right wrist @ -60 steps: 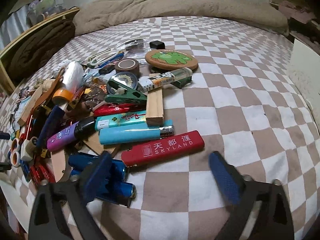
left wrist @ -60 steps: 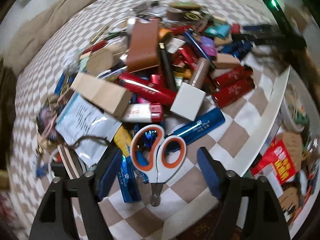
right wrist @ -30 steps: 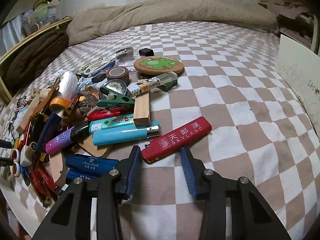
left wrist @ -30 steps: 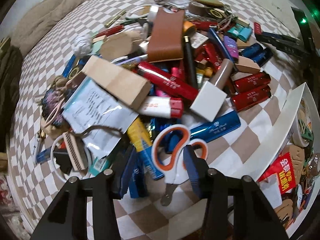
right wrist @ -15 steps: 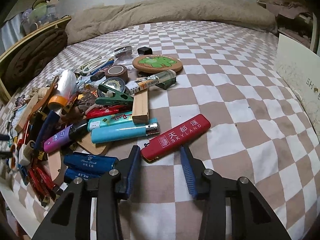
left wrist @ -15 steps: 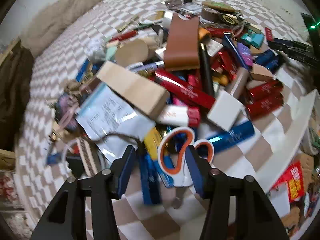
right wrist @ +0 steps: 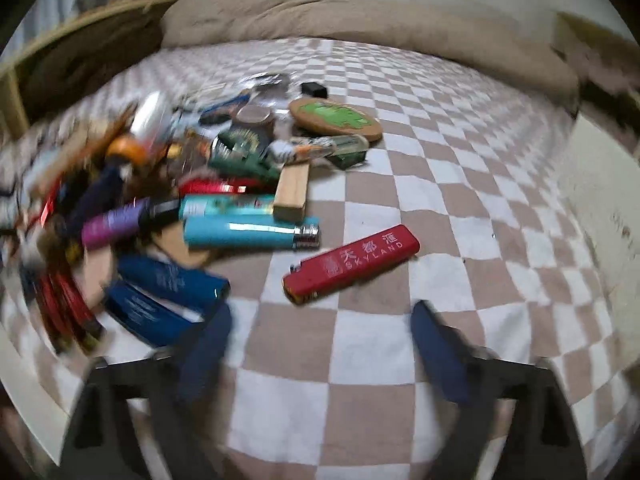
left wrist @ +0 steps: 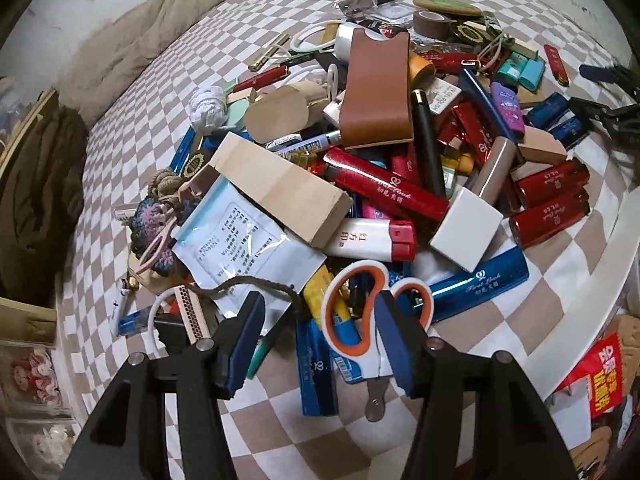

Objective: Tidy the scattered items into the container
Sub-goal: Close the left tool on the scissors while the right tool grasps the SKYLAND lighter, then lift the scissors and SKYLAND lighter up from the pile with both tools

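Note:
A big heap of small items lies on a checked bedspread [left wrist: 160, 92]. In the left wrist view my left gripper [left wrist: 320, 336] is partly closed around one loop of the orange-and-white scissors [left wrist: 360, 312] at the heap's near edge; whether the pads press it is unclear. A white container [left wrist: 592, 280] with packets inside is at the right. In the blurred right wrist view my right gripper [right wrist: 320, 348] is open, just short of a red SKYLAND lighter [right wrist: 352, 264] on the bedspread [right wrist: 440, 200].
The heap holds a wooden block [left wrist: 280, 188], a brown leather case [left wrist: 378, 92], red lighters [left wrist: 552, 200], a blue lighter [left wrist: 476, 280] and a white packet [left wrist: 240, 240]. A light blue lighter [right wrist: 248, 236] and a round coaster [right wrist: 336, 118] lie beyond the red lighter. A beige blanket [right wrist: 360, 20] lies behind.
My left gripper narrowed around the scissors' handle over two seconds and has held there. My right gripper, narrowed by the red lighter half a second ago, has opened wide and is moving, blurring its view.

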A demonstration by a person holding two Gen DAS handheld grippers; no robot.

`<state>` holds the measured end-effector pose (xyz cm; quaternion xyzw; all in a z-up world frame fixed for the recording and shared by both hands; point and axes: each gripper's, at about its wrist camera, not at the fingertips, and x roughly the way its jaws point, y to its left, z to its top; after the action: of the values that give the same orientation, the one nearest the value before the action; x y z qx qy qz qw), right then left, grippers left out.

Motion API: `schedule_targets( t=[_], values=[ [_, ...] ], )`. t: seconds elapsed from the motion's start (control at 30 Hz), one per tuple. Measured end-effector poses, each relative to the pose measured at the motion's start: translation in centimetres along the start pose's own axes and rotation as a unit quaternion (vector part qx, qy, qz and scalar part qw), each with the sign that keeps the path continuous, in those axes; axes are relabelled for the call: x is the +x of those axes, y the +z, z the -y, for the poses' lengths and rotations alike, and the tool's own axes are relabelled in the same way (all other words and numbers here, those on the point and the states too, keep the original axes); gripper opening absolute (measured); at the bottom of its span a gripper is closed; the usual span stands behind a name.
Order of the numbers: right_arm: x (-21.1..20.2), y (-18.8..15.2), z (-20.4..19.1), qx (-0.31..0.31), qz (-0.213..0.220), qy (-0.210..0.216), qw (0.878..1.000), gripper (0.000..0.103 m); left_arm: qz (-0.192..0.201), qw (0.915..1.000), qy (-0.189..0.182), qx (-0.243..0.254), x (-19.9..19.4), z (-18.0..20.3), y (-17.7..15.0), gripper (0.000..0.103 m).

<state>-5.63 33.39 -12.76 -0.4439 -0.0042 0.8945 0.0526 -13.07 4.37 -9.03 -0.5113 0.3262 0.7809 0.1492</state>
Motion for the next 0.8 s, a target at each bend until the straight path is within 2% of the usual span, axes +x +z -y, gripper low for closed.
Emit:
schedule_targets(
  t=[0.07, 0.13, 0.17, 0.2, 0.27, 0.53, 0.8],
  values=[
    [-0.2, 0.0, 0.7, -0.01, -0.008, 0.03, 0.999, 0.093, 0.002, 1.0, -0.008, -0.004, 0.0, -0.1, -0.1, 0.057],
    [-0.4, 0.2, 1.4, -0.032, -0.014, 0.031, 0.999, 0.093, 0.0, 0.9998, -0.018, -0.005, 0.2, -0.3, -0.3, 0.057],
    [-0.3, 0.3, 1.7, -0.044, -0.02, 0.025, 0.999, 0.093, 0.0, 0.9998, -0.02, -0.004, 0.3, -0.4, -0.3, 0.059],
    [-0.1, 0.5, 2.2, -0.051, -0.03, 0.027, 0.998, 0.093, 0.0, 0.9998, -0.02, -0.005, 0.4, -0.6, -0.3, 0.066],
    [0.5, 0.9, 3.3, -0.044, -0.048, 0.061, 0.996, 0.093, -0.001, 0.9998, -0.016, -0.009, 0.5, -0.9, -0.2, 0.07],
    [1.7, 1.9, 3.4, -0.077, -0.045, 0.089, 0.992, 0.093, -0.003, 0.9999, -0.016, -0.005, 0.7, -0.7, 0.1, 0.07],
    [2.5, 2.4, 3.4, -0.101, -0.041, 0.099, 0.989, 0.093, -0.007, 0.9996, -0.025, -0.01, 0.7, -1.1, -0.3, 0.07]
  ],
)
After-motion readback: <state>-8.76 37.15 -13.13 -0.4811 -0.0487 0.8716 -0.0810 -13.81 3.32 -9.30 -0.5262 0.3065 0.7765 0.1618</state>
